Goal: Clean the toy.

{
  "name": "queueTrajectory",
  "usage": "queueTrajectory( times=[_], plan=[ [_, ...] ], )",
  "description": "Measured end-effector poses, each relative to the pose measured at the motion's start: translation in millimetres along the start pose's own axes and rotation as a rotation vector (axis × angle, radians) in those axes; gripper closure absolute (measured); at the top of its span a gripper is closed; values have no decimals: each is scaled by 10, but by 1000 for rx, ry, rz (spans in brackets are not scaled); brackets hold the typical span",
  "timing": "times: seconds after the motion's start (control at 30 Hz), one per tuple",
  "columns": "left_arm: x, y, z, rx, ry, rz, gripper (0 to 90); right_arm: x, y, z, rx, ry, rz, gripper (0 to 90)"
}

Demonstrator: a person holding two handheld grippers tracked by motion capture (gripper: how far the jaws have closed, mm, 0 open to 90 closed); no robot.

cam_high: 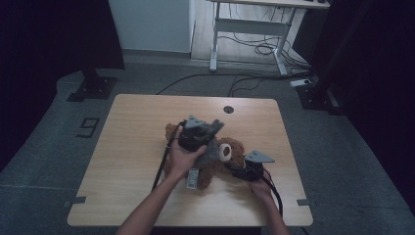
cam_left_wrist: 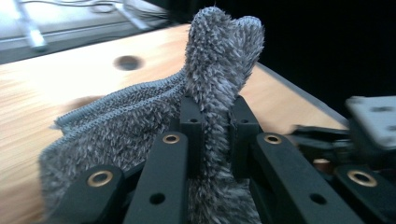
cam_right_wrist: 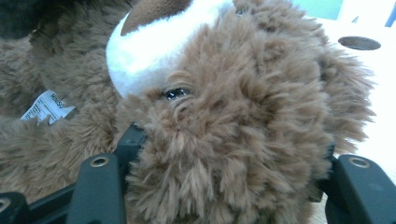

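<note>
High view: a brown teddy bear point(cam_high: 230, 156) lies on a light wooden desk point(cam_high: 132, 147), roughly at its middle and a little toward the near edge. A white label point(cam_high: 192, 178) hangs from the bear near its lower body. The left gripper point(cam_high: 208, 129), held over the bear, pinches a grey fuzzy cloth point(cam_high: 211, 147) that drapes down onto the toy. The left gripper view shows its black jaws pressed tight on a raised fold of the cloth point(cam_left_wrist: 219, 70). The right gripper point(cam_high: 240, 171) sits at the bear's right side. The right gripper view shows its jaws clamped on either side of the bear's furry head point(cam_right_wrist: 233, 130), beside one dark eye point(cam_right_wrist: 176, 93). A round hole point(cam_high: 228, 109) marks the desk's far edge.
</note>
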State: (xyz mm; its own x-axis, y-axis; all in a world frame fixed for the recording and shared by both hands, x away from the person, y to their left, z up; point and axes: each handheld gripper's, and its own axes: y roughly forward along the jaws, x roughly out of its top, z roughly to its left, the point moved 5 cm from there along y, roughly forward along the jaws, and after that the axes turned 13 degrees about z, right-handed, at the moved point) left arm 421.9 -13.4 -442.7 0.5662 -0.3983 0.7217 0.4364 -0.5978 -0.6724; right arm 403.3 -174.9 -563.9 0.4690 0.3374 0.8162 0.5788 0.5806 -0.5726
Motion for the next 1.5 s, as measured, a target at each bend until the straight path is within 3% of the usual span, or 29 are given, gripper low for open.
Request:
queueTrajectory(
  times=[0.1, 0.13, 0.23, 0.33, 0.47, 0.73, 0.83, 0.93, 1.07, 1.2, 1.37, 1.5],
  plan=[
    [8, 266, -287, -30, 37, 48, 794, -2, 0, 2, 1, 7, -3, 373],
    [-15, 371, -404, -23, 69, 68, 794, -3, 0, 5, 1, 10, -4, 372],
    [-107, 576, -541, 33, 141, 123, 793, -10, -5, 2, 0, 5, -2, 371],
    [-202, 662, -512, 39, 156, 124, 794, -16, 0, 6, -7, 3, 6, 368],
    [-220, 600, -451, 54, 157, 116, 799, -12, 12, 21, -12, -7, 7, 368],
    [-226, 440, -297, 41, 96, 62, 799, -4, 15, 32, -19, -16, 8, 368],
    [-224, 350, -182, 82, 82, 48, 798, -7, 14, 19, -13, -5, 5, 365],
    [-313, 292, 58, 154, 61, 88, 798, -14, 6, 4, -1, 10, 2, 362],
    [-489, 117, 362, 104, -23, 38, 799, -12, 6, 7, 3, 7, 0, 361],
    [-543, -116, 505, 156, -17, 11, 799, -15, 6, 5, 4, 11, -2, 359],
    [-667, -320, 799, 195, -86, -2, 798, -17, 6, 3, 6, 15, -4, 357],
    [-821, -380, 1023, 229, -135, 27, 798, -17, 7, 0, 7, 21, -6, 357]
  ],
)
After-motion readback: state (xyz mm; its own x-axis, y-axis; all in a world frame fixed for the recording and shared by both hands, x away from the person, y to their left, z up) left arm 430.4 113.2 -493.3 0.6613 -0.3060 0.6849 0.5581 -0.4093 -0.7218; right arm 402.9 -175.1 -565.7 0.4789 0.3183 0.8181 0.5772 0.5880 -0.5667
